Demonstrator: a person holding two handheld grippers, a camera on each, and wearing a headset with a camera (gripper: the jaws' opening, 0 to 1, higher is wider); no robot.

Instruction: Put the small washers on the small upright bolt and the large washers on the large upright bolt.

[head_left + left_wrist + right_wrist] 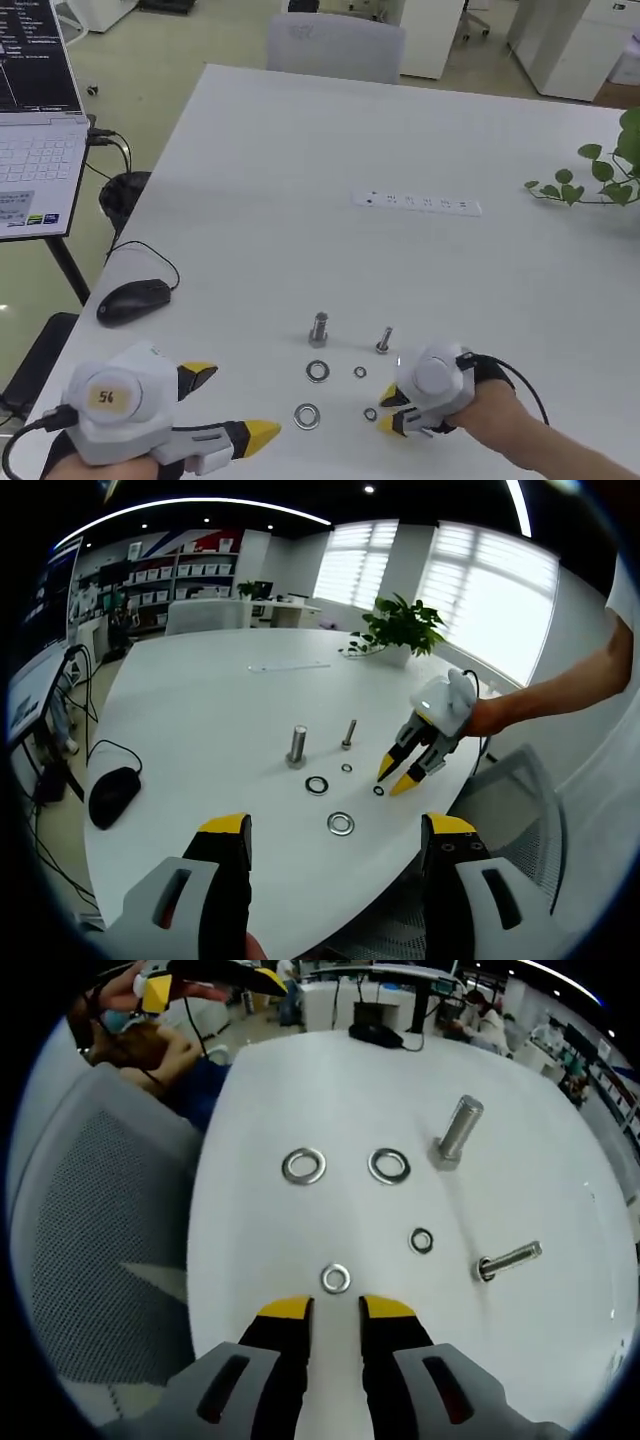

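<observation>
You have before you two large washers [318,371] [307,415], two small washers [360,372] [370,414], one large upright bolt [319,328], one small upright bolt [384,340], one mouse [133,300], one laptop [35,150], one power strip [417,203], one potted plant [600,170], one chair [335,45], one left gripper [232,402], one right gripper [388,411].

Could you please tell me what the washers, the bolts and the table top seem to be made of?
The washers and bolts look like bare metal, probably steel: silver-grey with bright glints. The table looks like smooth white laminate, faintly glossy; its core is hidden.
</observation>
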